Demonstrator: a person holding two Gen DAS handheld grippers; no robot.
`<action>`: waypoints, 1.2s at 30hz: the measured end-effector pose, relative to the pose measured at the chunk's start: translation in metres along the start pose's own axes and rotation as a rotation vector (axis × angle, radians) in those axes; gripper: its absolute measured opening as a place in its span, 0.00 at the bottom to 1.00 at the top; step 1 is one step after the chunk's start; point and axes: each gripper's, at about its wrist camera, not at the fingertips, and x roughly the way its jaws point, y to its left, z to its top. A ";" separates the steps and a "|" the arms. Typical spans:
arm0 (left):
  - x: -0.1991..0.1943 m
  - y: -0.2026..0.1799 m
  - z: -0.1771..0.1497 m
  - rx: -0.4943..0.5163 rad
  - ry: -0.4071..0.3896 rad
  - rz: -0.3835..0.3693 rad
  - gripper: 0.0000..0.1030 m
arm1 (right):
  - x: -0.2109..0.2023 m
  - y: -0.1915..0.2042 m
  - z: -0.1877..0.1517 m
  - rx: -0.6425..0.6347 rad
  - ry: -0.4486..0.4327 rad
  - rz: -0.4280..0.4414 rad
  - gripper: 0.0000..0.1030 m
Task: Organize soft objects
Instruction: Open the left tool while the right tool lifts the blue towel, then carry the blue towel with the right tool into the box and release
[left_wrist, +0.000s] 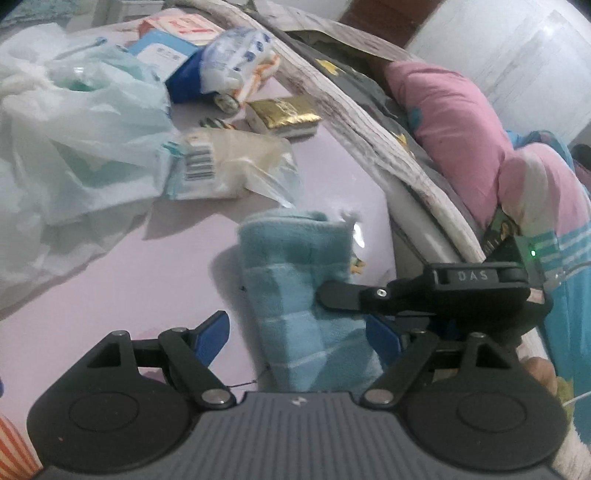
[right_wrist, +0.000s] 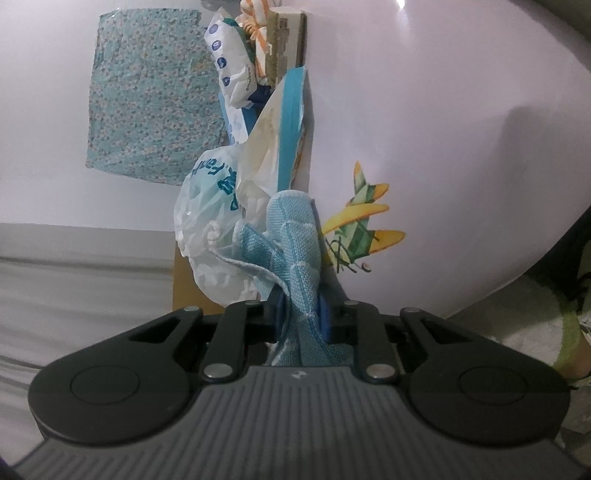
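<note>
A folded light-blue towel (left_wrist: 299, 295) lies on the pale pink table (left_wrist: 129, 288), between the open blue-padded fingers of my left gripper (left_wrist: 299, 332). My right gripper (left_wrist: 332, 295) reaches in from the right side and grips the towel's edge. In the right wrist view, my right gripper (right_wrist: 301, 317) is shut on the bunched blue towel (right_wrist: 291, 243), which rises ahead of the fingers.
A pale plastic bag (left_wrist: 74, 140), a clear packet with a barcode (left_wrist: 221, 162), a gold packet (left_wrist: 284, 112) and boxes (left_wrist: 173, 55) lie on the far table. A pink pillow (left_wrist: 450, 122) lies on the bed to the right. A patterned blue cloth (right_wrist: 147, 96) shows in the right wrist view.
</note>
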 end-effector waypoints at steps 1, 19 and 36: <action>0.001 -0.002 -0.001 0.009 0.000 -0.006 0.77 | 0.000 0.002 -0.001 -0.006 -0.001 0.000 0.16; -0.117 -0.007 0.013 0.002 -0.268 0.033 0.73 | 0.017 0.139 -0.009 -0.320 0.038 0.088 0.14; -0.248 0.134 0.048 -0.338 -0.571 0.407 0.81 | 0.254 0.329 0.005 -0.547 0.273 0.000 0.14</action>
